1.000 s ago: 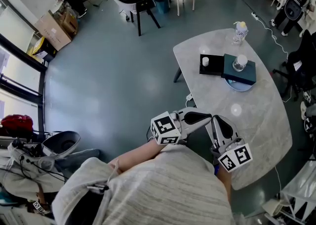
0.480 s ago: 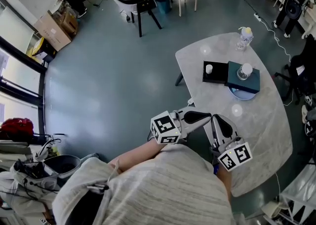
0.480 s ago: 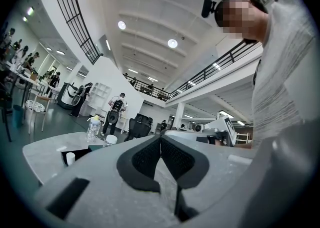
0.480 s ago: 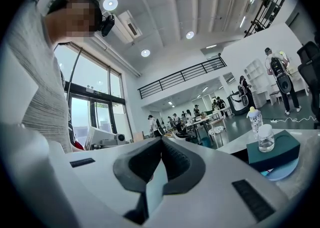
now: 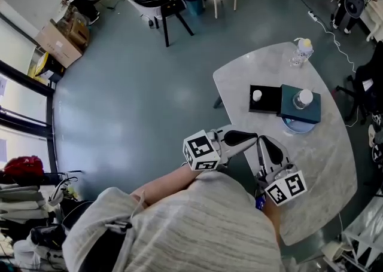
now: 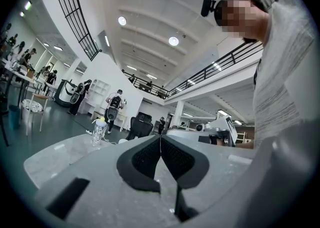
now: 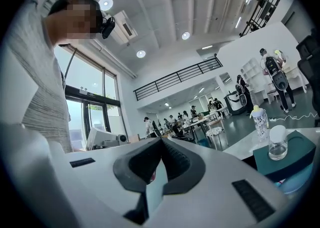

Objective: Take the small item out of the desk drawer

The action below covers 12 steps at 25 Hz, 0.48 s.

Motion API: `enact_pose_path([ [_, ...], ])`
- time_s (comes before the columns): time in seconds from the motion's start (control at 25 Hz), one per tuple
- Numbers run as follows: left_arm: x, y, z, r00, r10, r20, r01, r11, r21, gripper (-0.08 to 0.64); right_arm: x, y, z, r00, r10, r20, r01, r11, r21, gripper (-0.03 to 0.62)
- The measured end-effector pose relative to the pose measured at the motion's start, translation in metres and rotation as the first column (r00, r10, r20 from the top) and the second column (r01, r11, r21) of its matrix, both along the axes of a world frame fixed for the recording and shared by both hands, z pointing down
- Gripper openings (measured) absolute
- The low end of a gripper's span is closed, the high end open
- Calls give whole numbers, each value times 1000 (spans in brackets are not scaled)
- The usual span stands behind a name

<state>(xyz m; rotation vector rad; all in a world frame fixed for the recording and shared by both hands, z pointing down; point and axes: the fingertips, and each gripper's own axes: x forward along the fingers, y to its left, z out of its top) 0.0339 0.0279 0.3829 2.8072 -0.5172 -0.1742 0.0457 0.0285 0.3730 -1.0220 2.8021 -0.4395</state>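
Grey desk [image 5: 317,151] carries a teal drawer box [image 5: 301,102] near its far edge; left tool [image 5: 255,138] and right tool [image 5: 261,140], both closed empty, sit at its left edge.

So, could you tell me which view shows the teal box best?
Head view: the teal box shows whole, from above. The right gripper view catches one end; the left gripper view, none clearly.
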Motion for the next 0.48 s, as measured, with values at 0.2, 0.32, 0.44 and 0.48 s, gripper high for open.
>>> enact_pose_path([
  [0.2, -15, -36, 4, 999, 32, 17, -32, 999, 3, 17, -15, -34, 3, 1000, 28, 11, -28, 1000, 3, 9],
  [0.32, -25, -53, 6, 998, 55, 26, -55, 998, 10, 17, -26, -52, 5, 999, 42, 13, -42, 999, 9, 9],
  [0.44, -35, -67, 10, 996, 78, 38, -79, 997, 16, 17, -36, -65, 9, 998, 58, 15, -58, 998, 13, 11],
  [0.48, -38, -71, 11, 995, 86, 42, -86, 996, 18, 17, -39, -69, 10, 998, 64, 14, -64, 998, 12, 11],
])
